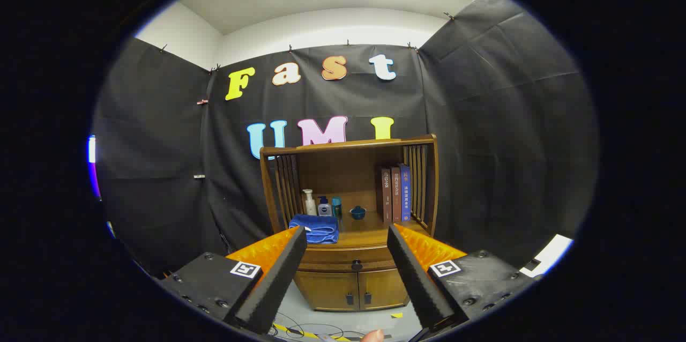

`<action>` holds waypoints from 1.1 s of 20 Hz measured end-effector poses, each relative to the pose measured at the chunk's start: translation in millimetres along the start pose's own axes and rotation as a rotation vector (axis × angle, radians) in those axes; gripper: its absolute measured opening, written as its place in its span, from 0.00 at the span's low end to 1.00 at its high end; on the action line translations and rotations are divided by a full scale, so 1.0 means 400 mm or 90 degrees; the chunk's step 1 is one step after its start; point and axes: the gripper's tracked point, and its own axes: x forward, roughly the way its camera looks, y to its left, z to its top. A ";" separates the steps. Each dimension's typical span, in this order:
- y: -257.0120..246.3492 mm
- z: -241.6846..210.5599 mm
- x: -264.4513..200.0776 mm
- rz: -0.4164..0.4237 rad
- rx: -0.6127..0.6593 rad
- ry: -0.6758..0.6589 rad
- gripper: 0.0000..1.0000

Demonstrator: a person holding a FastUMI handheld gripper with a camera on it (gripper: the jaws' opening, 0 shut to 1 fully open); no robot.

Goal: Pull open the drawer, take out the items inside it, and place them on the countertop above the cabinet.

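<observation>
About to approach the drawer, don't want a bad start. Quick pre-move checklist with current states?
1. Tongs open and empty: ok, fingers spread wide, nothing between them.
2. Drawer closed, knob in sight: ok, knob shows between the fingers, beyond their tips.
3. Tongs lined up with the knob: ok, roughly centred, still well short of the cabinet.
4. Free countertop space: ok, bare patch between the blue towel and the books.
5. Drawer contents: cannot tell, drawer is shut.
6. Floor path: not ok, cables lie just ahead of the cabinet.
</observation>
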 end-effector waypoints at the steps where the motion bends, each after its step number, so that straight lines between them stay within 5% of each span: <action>1: -0.005 -0.002 0.000 -0.003 -0.001 0.001 0.99; 17: 0.004 0.002 -0.016 0.006 -0.007 -0.012 0.99; 22: 0.016 -0.018 0.064 0.019 0.004 -0.028 0.99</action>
